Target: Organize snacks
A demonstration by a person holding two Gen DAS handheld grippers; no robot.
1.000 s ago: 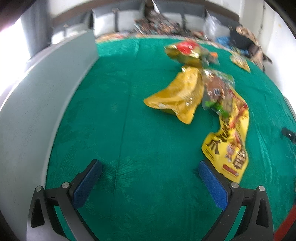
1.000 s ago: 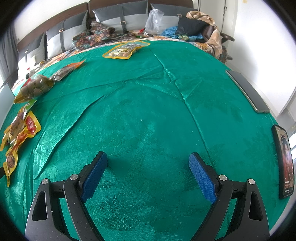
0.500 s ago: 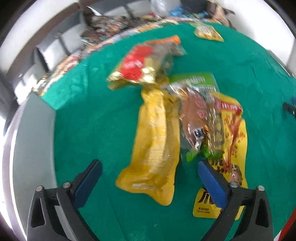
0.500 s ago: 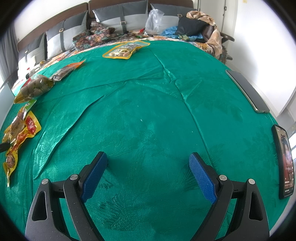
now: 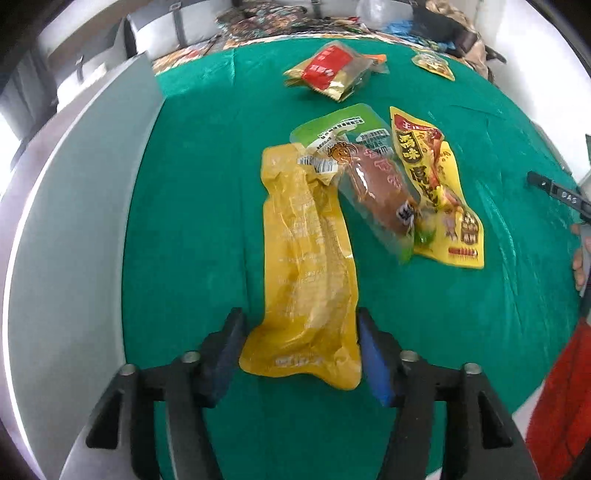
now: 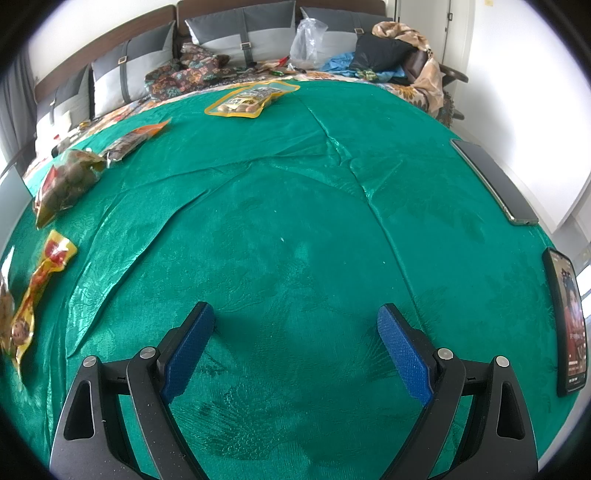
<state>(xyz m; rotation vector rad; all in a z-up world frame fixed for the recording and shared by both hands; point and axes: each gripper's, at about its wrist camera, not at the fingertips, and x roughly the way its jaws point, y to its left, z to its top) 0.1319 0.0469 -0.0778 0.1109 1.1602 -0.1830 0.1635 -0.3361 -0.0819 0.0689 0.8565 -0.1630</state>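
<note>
**Left tool narrowing around a yellow snack packet**

A green cloth point(image 6: 295, 221) covers the whole counter, creased in long folds across the middle. Along its left edge stands a grey board point(image 5: 74, 221), and behind the counter runs a sofa with grey cushions point(image 6: 240, 33), heaped with patterned fabric and a clear plastic bag.

On the right side of the cloth lie two phones: a dark one point(image 6: 495, 181) face down near the far edge and a nearer one point(image 6: 565, 321) with its screen lit.

The snacks sit in a loose group on the left half. The long yellow packet point(image 5: 310, 266) lies flat with its near end between the fingers of the left tool point(image 5: 301, 347). The jaws have just been closing and now stand narrow, one pad at each side of the packet's near end; I cannot tell whether they press on it yet. Just beside it, overlapping its far end, is a clear packet with a brown sausage point(image 5: 373, 192) on top of a green packet point(image 5: 343, 125), and touching that a yellow printed packet point(image 5: 439, 188). Farther back sits a gold packet with a red label point(image 5: 332, 70), and well apart, near the far edge, a small yellow-rimmed packet point(image 6: 251, 99).

The right tool point(image 6: 295, 343) hangs over bare cloth, jaws wide with nothing between them.
</note>
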